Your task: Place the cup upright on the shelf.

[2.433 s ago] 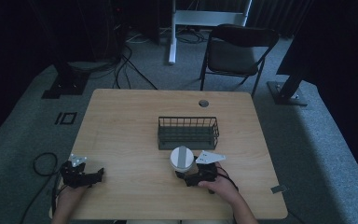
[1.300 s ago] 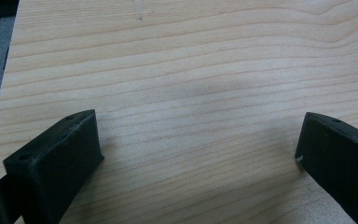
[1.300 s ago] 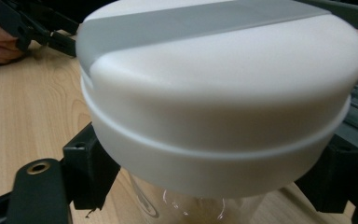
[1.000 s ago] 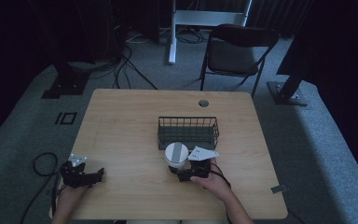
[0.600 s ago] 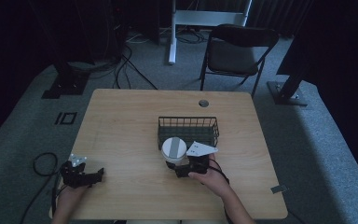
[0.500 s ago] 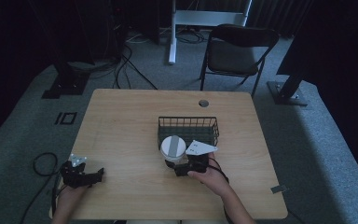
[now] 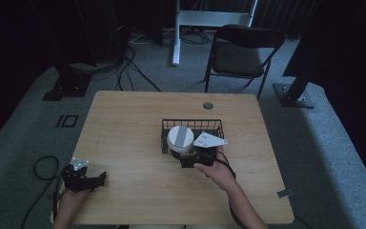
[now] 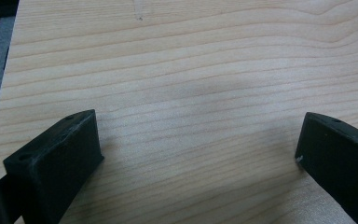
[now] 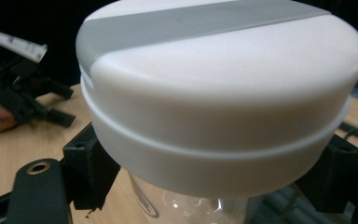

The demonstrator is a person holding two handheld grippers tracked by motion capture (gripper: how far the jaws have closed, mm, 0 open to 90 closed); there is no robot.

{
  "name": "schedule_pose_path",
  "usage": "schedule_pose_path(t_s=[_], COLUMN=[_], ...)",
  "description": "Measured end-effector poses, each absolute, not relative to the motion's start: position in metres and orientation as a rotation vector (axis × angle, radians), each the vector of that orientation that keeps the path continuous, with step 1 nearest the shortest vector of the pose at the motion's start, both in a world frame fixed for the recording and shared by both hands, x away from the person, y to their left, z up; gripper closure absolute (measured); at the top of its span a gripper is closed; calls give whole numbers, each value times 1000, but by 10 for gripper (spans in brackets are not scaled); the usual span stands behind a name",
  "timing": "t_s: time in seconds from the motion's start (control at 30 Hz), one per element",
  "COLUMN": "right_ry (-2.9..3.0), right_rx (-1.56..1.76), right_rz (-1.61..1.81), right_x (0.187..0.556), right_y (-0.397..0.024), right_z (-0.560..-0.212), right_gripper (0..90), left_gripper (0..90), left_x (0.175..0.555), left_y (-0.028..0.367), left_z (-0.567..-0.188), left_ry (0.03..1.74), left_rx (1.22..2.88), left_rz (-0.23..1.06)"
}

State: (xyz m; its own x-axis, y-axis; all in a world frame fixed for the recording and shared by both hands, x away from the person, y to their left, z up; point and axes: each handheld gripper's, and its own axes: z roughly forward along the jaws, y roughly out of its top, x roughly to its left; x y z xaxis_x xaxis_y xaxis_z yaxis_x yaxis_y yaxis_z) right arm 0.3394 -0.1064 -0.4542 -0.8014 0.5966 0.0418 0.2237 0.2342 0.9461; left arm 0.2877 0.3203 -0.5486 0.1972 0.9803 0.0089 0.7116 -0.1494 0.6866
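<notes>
A clear jar (image 9: pixel 200 205) with a white lid (image 7: pixel 180 137) crossed by a grey stripe is held upright by my right gripper (image 7: pixel 187 153), which is shut on the jar just below the lid (image 9: pixel 223 93). The jar hangs at the near left edge of a black wire basket (image 7: pixel 205 125) in the middle of the wooden table (image 7: pixel 133 124). My left gripper (image 7: pixel 83 180) rests at the table's near left corner, open, its jaws wide apart over bare wood (image 8: pixel 191 93) with nothing between them.
A round cable hole (image 7: pixel 208 105) sits near the table's far edge. A black folding chair (image 7: pixel 240 52) stands behind the table, with stands and cables on the grey carpet around it. The far hand with the left gripper (image 9: pixel 23 93) is visible past the jar.
My right gripper has carried the jar left and farther from the person, from the near right part of the table to the basket's near left edge. The left gripper has stayed still.
</notes>
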Motion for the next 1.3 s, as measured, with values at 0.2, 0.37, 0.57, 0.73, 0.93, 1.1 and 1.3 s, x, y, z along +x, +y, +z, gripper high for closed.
schedule_pose_path(t_s=[0.2,0.37,0.57,0.73,0.93,1.1,1.3], right_ry=[2095,2032,1939,1883,1848,1808,1809], right_rx=[790,832,892,930,1001,1051,1104], right_rz=[1604,1582,1537,1475,1409,1361,1306], right_x=[349,357,365,371,382,390,397], right_y=[-112,-117,-124,-129,-136,-142,-147], right_z=[-439,-431,-425,-423,-424,-427,-436], right_gripper=[183,183,183,183,183,183,183], left_gripper=[2,1,1,2,2,1,1], left_x=[288,288,288,288,288,288,288], left_y=[320,320,320,320,320,320,320], left_z=[-549,-549,-549,-549,-549,-549,-549], left_ry=[1572,1572,1572,1572,1572,1572,1572], left_rx=[1928,1928,1928,1928,1930,1929,1929], left_rz=[635,635,635,636,635,635,635])
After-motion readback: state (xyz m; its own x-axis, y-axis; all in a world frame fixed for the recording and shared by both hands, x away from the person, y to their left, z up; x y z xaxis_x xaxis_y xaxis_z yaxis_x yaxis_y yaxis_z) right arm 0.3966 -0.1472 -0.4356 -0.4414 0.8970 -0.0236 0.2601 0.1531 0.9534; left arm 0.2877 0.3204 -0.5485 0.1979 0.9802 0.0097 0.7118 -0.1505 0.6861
